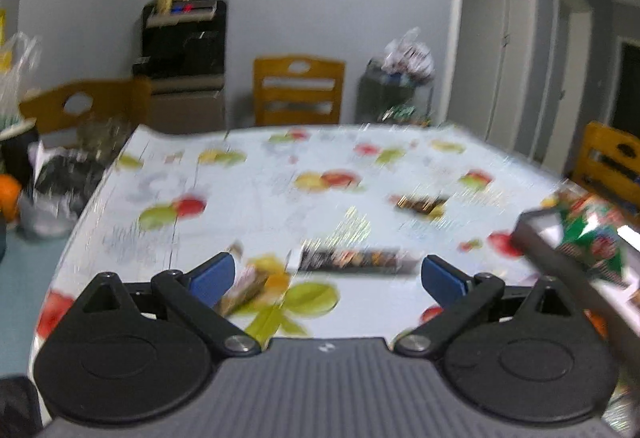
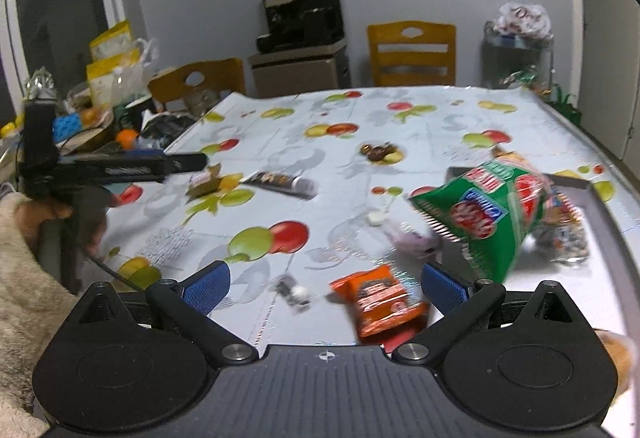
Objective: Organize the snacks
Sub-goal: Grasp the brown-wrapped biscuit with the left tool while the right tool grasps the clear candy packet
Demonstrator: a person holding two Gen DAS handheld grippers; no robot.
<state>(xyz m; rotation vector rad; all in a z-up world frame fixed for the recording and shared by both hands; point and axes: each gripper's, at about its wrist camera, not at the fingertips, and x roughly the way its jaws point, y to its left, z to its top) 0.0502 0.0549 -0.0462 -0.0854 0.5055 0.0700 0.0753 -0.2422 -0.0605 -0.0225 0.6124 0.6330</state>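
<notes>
Snacks lie on a fruit-print tablecloth (image 2: 360,117). A green snack bag (image 2: 480,213) leans over the edge of a dark tray (image 2: 600,205) at the right; both also show in the left wrist view, the bag (image 1: 592,238) and the tray (image 1: 536,242). An orange packet (image 2: 380,298) lies just in front of my open, empty right gripper (image 2: 326,284). A dark chocolate bar (image 2: 284,181) and a small wrapped candy (image 2: 208,181) lie mid-left. My left gripper (image 1: 326,274) is open and empty just short of that bar (image 1: 352,260) and candy (image 1: 248,286); it also shows in the right wrist view (image 2: 176,161).
Small candies (image 2: 296,292) and a pale wrapper (image 2: 412,238) lie near the right gripper. A chocolate pile (image 2: 378,151) sits mid-table. Wooden chairs (image 2: 412,53) stand beyond the table. A cluttered side table (image 2: 100,117) is at the left, a black appliance (image 2: 304,13) at the back.
</notes>
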